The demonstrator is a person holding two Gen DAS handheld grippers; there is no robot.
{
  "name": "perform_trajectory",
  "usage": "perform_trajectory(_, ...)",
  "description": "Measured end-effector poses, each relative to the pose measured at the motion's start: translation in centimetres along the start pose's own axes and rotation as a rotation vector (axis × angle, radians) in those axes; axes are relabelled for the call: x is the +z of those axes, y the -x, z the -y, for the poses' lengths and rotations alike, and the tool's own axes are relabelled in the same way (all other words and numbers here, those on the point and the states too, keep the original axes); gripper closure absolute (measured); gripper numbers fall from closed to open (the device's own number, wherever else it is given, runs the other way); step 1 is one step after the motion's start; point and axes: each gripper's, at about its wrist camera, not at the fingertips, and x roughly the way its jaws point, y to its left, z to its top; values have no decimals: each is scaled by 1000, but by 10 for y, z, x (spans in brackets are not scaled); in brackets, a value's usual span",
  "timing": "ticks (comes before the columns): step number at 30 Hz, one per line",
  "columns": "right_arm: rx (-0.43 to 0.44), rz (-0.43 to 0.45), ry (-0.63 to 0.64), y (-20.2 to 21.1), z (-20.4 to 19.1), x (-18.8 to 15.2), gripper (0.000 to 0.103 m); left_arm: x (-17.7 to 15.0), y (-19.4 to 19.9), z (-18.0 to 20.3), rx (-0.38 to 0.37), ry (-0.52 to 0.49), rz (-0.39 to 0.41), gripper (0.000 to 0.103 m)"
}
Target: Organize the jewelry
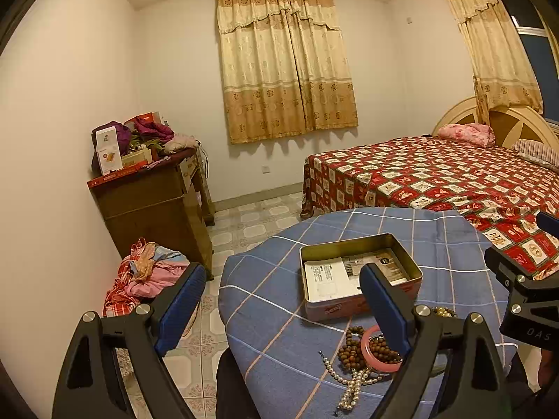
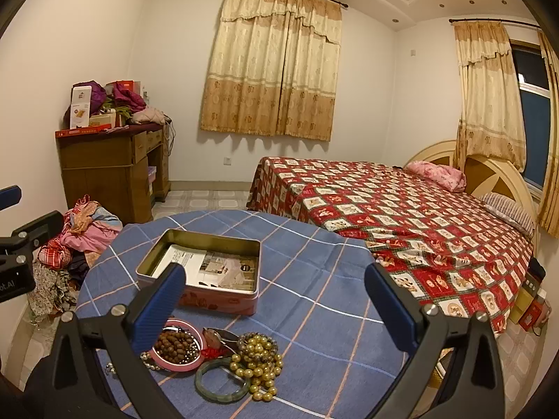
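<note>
- Right now both grippers hover above a round table (image 2: 314,279) draped in a blue checked cloth, each tilted a little downward.
- Left gripper (image 1: 283,300): its blue-padded fingers (image 1: 181,310) stand wide apart, with nothing between them.
- An open metal tin (image 1: 360,276) sits on the cloth just beyond the left gripper's right finger, which overlaps its near wall in this view; printed paper lies flat inside it.
- Below that same right finger the jewelry lies in a heap: a brown bead bracelet (image 1: 353,349), a pink bangle (image 1: 367,345) partly hidden by the finger, and a pearl strand (image 1: 353,384) trailing toward the table edge.
- Right gripper (image 2: 276,307): its fingers (image 2: 157,314) are also spread fully, gripping nothing.
- From the right wrist, the tin (image 2: 206,269) lies just past the left fingertip, which crosses its near rim in the picture.
- Between the right gripper's fingers, nearer the left one, sit the pink bangle (image 2: 195,365) with brown beads inside its ring, a string of gold-green beads (image 2: 258,359), and a green jade bangle (image 2: 220,380) touching those beads.
- A small red and dark piece (image 2: 216,342) lies between the pink bangle and the gold-green beads; what it is cannot be told.
- A bed (image 2: 401,216) with a red patterned cover stands beyond the table.
</note>
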Motion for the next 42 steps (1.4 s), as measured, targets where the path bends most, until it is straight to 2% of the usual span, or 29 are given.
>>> perform_trajectory(42, 6, -4, 0, 0, -2, -2, 0, -2, -4, -3, 0, -1, 1, 13)
